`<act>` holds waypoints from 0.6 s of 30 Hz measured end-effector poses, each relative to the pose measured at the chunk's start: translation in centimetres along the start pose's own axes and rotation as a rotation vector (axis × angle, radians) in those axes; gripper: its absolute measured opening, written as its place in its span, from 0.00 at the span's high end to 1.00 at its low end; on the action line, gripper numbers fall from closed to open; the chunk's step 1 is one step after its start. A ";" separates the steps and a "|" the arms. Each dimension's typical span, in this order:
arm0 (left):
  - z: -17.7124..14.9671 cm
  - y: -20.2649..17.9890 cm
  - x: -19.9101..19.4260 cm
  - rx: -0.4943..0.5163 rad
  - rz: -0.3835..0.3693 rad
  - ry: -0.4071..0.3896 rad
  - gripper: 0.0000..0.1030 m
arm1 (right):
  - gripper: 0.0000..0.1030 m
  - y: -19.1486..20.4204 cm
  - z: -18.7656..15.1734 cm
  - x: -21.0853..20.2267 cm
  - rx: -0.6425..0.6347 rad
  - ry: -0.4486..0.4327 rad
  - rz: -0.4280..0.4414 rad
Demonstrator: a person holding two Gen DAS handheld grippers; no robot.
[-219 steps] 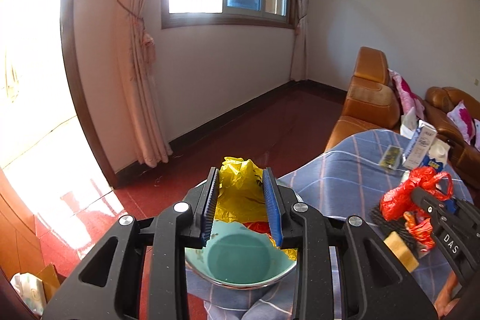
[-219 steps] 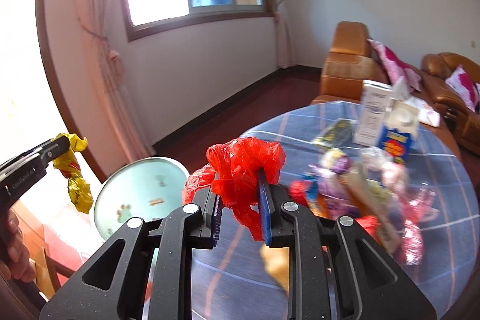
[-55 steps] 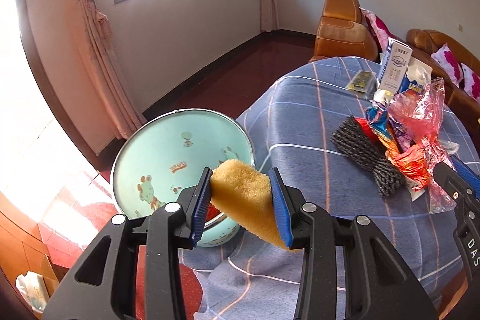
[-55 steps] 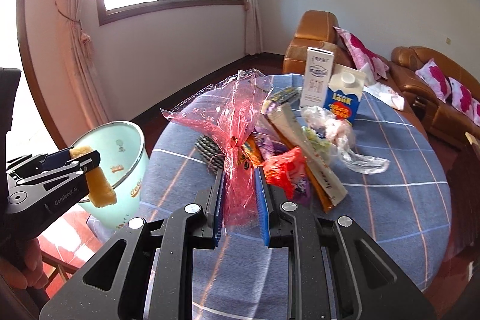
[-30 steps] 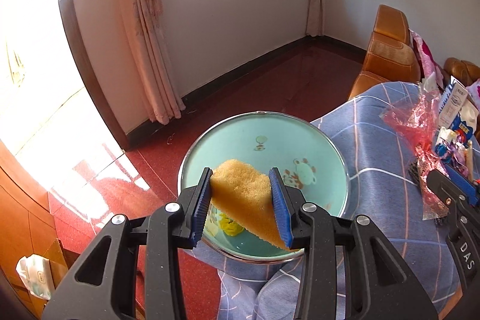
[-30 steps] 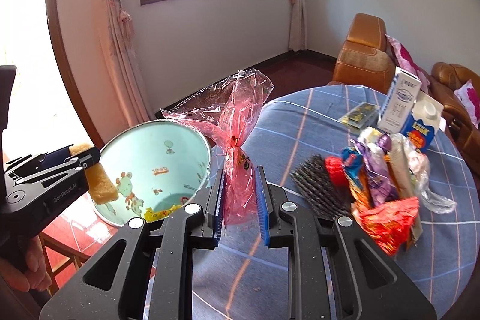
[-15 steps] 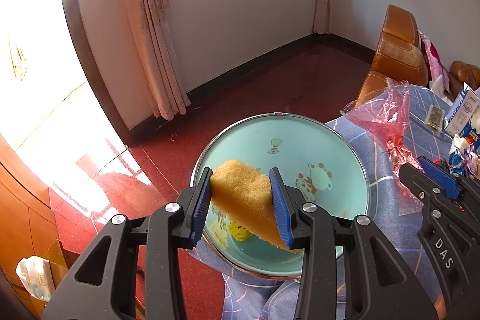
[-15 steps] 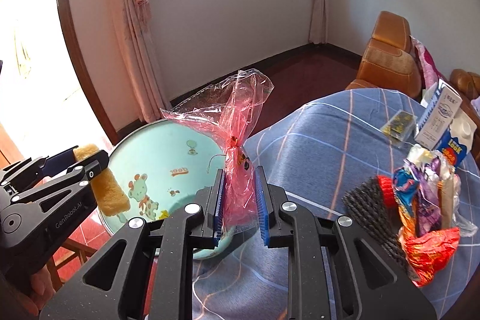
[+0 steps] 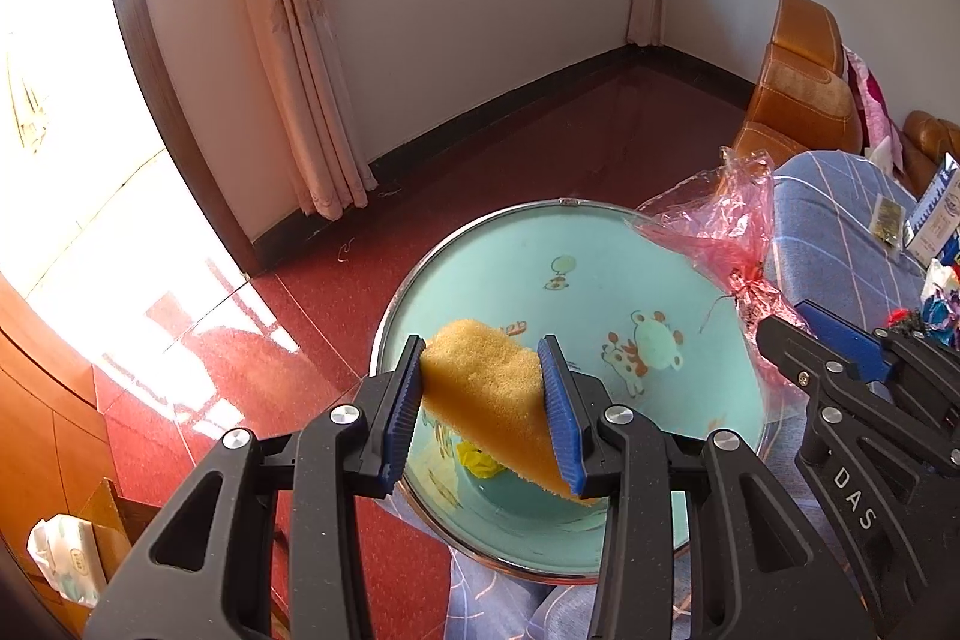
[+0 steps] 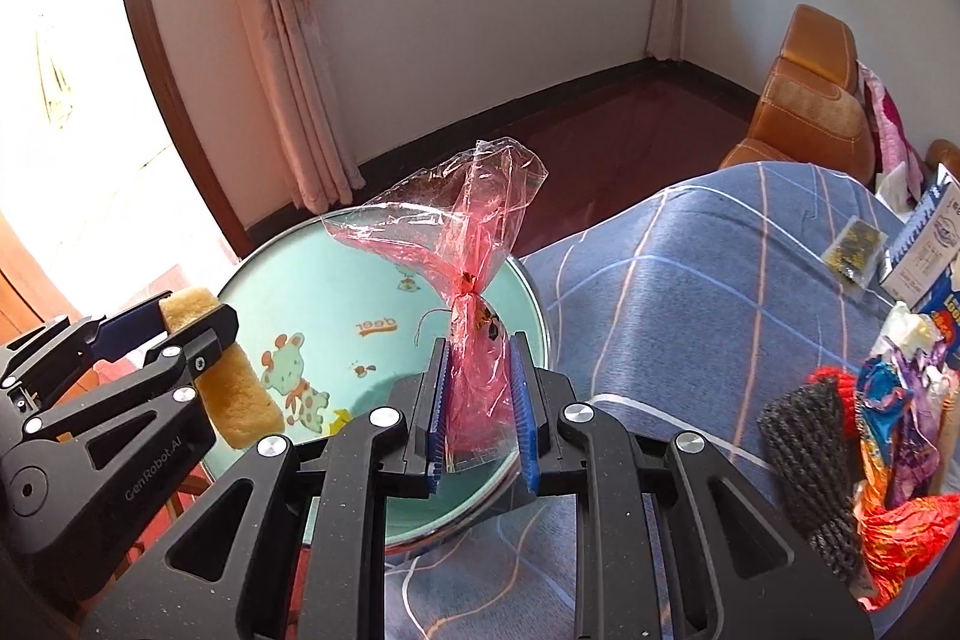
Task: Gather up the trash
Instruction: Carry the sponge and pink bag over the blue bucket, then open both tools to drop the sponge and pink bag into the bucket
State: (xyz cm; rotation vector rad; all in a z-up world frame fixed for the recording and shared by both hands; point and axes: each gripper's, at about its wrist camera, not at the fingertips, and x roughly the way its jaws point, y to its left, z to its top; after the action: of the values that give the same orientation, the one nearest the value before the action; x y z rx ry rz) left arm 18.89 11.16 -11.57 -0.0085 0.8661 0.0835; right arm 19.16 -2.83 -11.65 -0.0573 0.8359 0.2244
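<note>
The left gripper (image 9: 486, 400) hung over the near rim of the teal basin (image 9: 564, 220), its blue fingers (image 9: 401, 406) pinching a yellow sponge (image 9: 492, 406) that tilted down to the right. The right gripper (image 10: 480, 400) sat just right of it above the basin's near right edge, fingers clamped on the knotted neck of a pink cellophane wrapper (image 10: 462, 244) that flared upward and open. Deep in the basin a scrap of yellow trash (image 9: 480, 460) peeked out, mostly hidden behind the sponge. On the blue checked tablecloth (image 10: 690, 280) to the right, the remaining pile of wrappers (image 10: 900, 400) and a dark scrubber (image 10: 810, 460) ran off the frame edge. The white carton (image 10: 924, 244) at far right was cut off, its print too small to read. Legible: "GenRobot.AI" on the left gripper's body, "DAS" on the right one's, and mirrored lettering painted inside the basin.
</note>
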 end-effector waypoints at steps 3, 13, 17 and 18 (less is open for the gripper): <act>0.0 0.0 0.7 0.005 -0.001 0.012 0.62 | 0.80 0.1 0.1 0.7 -0.008 0.012 0.000; 0.1 0.1 2.1 0.007 -0.002 0.040 0.61 | 0.78 0.0 0.4 2.3 -0.016 0.050 0.029; 0.1 0.3 2.2 -0.002 0.007 0.043 0.57 | 0.62 0.1 0.6 2.2 -0.016 0.053 0.042; 0.1 0.4 2.2 -0.005 0.009 0.043 0.56 | 0.60 0.0 0.7 2.1 -0.006 0.051 0.047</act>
State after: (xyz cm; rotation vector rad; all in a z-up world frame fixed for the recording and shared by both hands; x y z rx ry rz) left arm 20.35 11.68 -13.17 -0.0109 0.9093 0.0939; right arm 20.98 -2.36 -12.74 -0.0498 0.8881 0.2704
